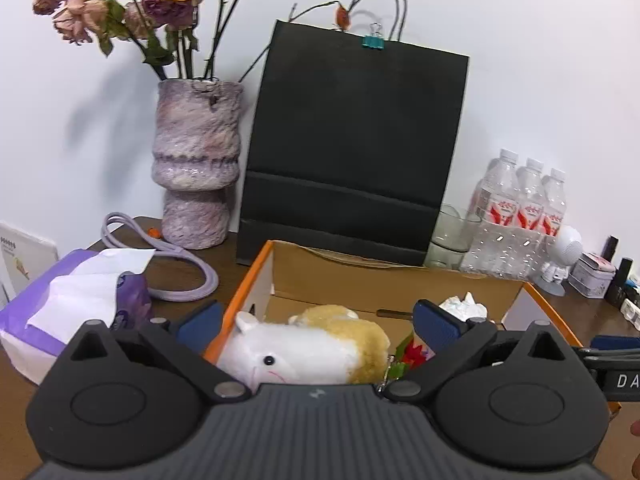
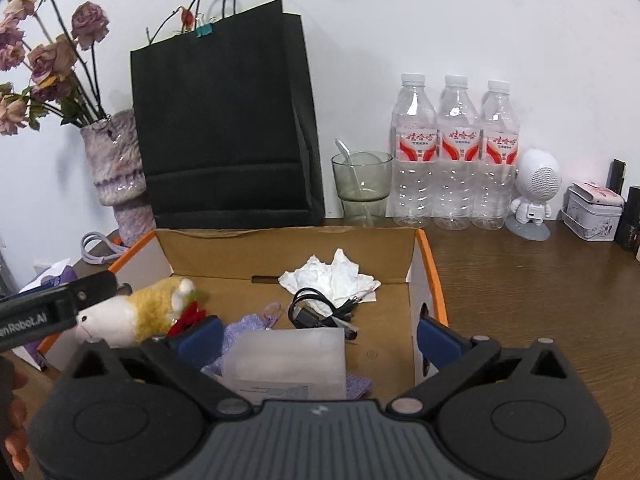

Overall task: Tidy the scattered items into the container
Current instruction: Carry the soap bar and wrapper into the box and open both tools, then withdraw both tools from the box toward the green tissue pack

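An open cardboard box with an orange rim (image 1: pixel 240 292) (image 2: pixel 434 276) stands on the wooden table. Inside lie a white and tan plush toy (image 1: pixel 304 348) (image 2: pixel 132 312), a crumpled tissue (image 1: pixel 464 306) (image 2: pixel 332 276), a coiled black cable (image 2: pixel 320 312), a red flower piece (image 2: pixel 192 316), a purple cloth (image 2: pixel 244 328) and a translucent plastic case (image 2: pixel 286 360). My left gripper (image 1: pixel 318 326) is open above the plush toy, its left finger outside the box wall. Over the plastic case my right gripper (image 2: pixel 319 338) is open too, its pads apart from the case.
A black paper bag (image 1: pixel 352 144) and a vase of dried roses (image 1: pixel 196 168) stand behind the box. A purple tissue pack (image 1: pixel 76 300) and a lilac cord (image 1: pixel 180 264) lie to its left. At the right are a glass (image 2: pixel 360 184), three water bottles (image 2: pixel 456 152), a white figurine (image 2: pixel 532 196) and a tin (image 2: pixel 592 212).
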`<state>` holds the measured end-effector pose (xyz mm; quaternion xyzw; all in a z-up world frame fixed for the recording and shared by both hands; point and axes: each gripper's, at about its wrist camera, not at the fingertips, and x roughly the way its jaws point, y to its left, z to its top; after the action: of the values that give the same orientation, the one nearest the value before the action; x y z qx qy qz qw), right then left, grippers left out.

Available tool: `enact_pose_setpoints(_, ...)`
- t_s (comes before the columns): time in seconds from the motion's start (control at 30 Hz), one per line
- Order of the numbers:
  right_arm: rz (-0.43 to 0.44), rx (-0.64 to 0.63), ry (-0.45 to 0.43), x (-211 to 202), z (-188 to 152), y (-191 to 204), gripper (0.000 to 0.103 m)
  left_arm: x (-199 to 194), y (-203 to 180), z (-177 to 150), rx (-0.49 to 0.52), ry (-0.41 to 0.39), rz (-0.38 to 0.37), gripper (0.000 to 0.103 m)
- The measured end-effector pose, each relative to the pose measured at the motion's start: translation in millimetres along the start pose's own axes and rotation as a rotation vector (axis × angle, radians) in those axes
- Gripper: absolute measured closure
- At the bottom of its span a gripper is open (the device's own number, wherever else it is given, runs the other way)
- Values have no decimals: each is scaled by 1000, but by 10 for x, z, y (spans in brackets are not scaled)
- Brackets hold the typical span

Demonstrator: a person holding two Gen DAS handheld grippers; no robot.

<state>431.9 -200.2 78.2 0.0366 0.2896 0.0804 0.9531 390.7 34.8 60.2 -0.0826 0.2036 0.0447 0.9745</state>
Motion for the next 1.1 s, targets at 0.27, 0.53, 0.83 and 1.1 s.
enact_pose_setpoints(0.27, 1, 7, 17, 28, 4, -6, 0, 15, 9, -4, -7, 16, 9, 0)
enact_pose_setpoints(0.53, 1, -2, 9, -52, 8, 47, 0, -147, -38, 22, 4, -14, -18, 0)
enact_pose_setpoints(0.83, -14, -8, -32, -317, -124, 97, 0, -559, -40, -66, 36, -67, -82, 0)
enact_pose_setpoints(1.1, -30, -23, -61, -726, -431, 33, 0, -934, 119, -302, 81, -52, -91, 0)
